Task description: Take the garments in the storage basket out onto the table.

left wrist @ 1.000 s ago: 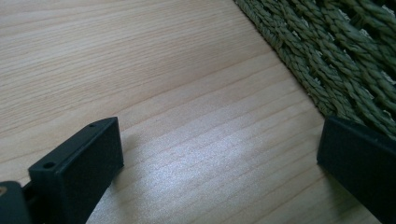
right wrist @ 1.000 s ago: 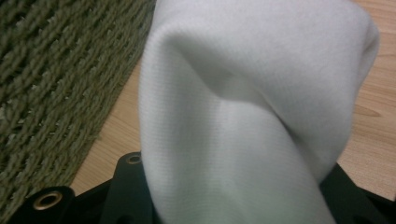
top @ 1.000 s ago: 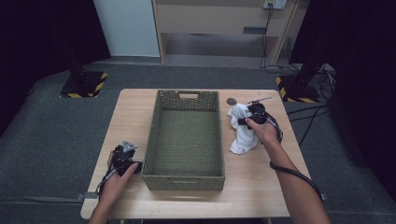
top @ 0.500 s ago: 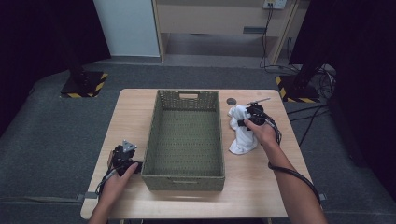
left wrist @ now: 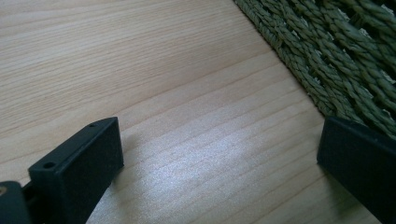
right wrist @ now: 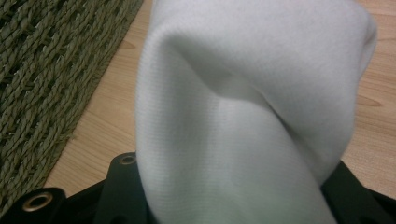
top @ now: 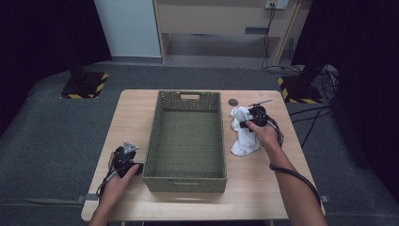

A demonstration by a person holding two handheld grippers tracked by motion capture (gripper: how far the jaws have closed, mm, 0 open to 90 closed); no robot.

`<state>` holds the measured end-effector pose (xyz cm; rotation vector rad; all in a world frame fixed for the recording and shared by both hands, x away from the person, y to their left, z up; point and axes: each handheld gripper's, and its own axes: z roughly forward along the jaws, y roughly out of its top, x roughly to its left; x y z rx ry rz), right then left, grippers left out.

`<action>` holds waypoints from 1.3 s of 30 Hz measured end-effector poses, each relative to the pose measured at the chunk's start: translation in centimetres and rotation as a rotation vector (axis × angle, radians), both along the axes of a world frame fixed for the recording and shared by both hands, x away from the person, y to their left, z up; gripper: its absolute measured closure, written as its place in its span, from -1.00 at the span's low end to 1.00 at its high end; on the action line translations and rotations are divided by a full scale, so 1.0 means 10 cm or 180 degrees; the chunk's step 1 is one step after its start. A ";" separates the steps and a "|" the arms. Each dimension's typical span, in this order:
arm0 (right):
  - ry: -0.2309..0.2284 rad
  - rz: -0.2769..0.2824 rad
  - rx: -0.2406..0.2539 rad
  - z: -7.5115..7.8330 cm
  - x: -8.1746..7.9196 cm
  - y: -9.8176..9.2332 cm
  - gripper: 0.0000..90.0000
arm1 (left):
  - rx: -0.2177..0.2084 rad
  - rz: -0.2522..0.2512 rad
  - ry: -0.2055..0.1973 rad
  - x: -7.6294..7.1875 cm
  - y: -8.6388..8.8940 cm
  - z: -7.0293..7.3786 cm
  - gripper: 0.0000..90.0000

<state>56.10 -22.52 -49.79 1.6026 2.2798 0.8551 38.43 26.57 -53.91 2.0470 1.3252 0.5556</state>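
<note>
Two grippers at one wooden desk [top: 263,197]. Left gripper [top: 126,162] low at about 8 o'clock on the desk, just beside the near left corner of a green woven basket [top: 188,176], held in the left hand [top: 120,176]. Jaws wide apart in the left gripper view, with only bare wood between them and the basket's woven side [left wrist: 345,60] close to one jaw. Nothing held there. Right gripper [top: 244,123] at about 2 o'clock on the desk, held in the right hand [top: 264,134], just beside the basket's right wall. White cloth [top: 243,136] bunched up between the jaws, seen big and soft in the right gripper view [right wrist: 252,107], with the jaws close on both sides of it. Jaws just opening a tiny bit, cloth between them, pads pressing on it as far as can be told. Rest of the cloth hanging down and lying on the desk at about 3 o'clock, outside the basket. Small dark round spot [top: 232,101] on the desk at about 1 o'clock, near the basket's far right corner, apart from the cloth. Black cable [top: 294,175] along the right forearm. Grey floor [top: 47,141] all around the desk.
</note>
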 end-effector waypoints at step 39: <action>-0.0498 -0.0246 0.0069 0.09 -0.07 -0.21 -0.93 | 0.0000 -0.0001 0.0000 0.00 0.00 0.00 -1.00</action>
